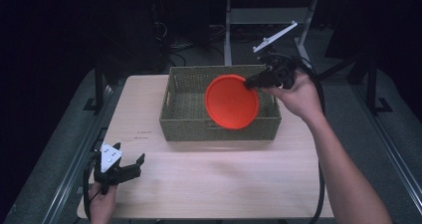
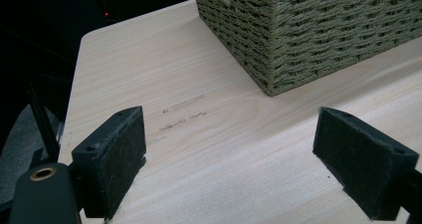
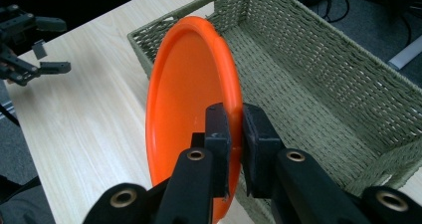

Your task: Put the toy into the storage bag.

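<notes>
Right tool (image 3: 235,134) is clamped on the rim of the orange plate (image 1: 232,101), jaws pinching the edge from both sides, so I have a firm hold as far as I can see. In the high view that tool (image 1: 250,83) sits at about two o'clock from the middle of the tabletop (image 1: 209,179), and the plate hangs tilted over the basket (image 1: 171,114), its lower edge crossing the near wall. The right gripper view shows the plate (image 3: 189,84) almost on edge, with the basket (image 3: 318,74) floor bare beyond it.

I judge the step in hand to be carrying the plate at the basket, either lowering it in or lifting it out; I cannot tell which. Either way the next move calls for keeping the pinch and watching the near wall, since the plate's low edge is close to it and could catch the weave. The basket is wide enough for the plate to lie flat, and its far wall is well apart.

Left tool (image 1: 122,167) rests at about eight o'clock near the tabletop's near-left corner, jaws spread wide with nothing between them; its pads (image 2: 117,154) frame bare wood, with the basket corner (image 2: 271,79) ahead. Plenty of open tabletop (image 2: 209,154) lies between the two tools.
</notes>
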A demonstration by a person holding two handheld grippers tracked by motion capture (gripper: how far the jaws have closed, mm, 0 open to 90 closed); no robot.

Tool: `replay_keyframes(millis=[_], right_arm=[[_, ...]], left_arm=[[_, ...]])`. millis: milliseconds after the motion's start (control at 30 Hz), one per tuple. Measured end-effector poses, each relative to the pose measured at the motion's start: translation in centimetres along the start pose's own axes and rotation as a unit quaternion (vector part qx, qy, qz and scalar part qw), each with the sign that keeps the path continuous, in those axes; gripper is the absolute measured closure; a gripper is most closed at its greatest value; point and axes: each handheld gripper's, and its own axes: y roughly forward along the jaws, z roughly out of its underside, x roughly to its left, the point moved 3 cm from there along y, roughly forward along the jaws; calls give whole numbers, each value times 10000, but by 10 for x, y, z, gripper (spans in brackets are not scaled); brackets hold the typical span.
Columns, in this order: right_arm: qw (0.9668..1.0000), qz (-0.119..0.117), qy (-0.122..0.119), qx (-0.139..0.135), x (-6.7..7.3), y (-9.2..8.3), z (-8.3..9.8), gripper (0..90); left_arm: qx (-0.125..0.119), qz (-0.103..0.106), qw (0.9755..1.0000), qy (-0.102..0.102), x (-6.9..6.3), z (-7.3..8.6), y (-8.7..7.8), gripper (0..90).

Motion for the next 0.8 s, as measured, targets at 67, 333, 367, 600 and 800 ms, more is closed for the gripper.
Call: replay_keyframes(millis=[67,333,367,600,800], right_arm=[[10000,20,18,-5,-1,1,-2,825],[10000,59,47,30,-9,7,-11,825],[10000,65,60,35,-10,7,-12,825],[9998,122,154,18,-20,11,-17,825],[9994,224,259,68,-31,19,-18,825]], left_arm=[[-7,0,10000,-25,0,0,0,128],[-22,-18,10000,-30,1,0,1,129],[14,-9,10000,-36,1,-1,2,128],[18,-13,10000,-52,2,0,2,128],[-33,3,10000,-53,1,-1,2,128]])
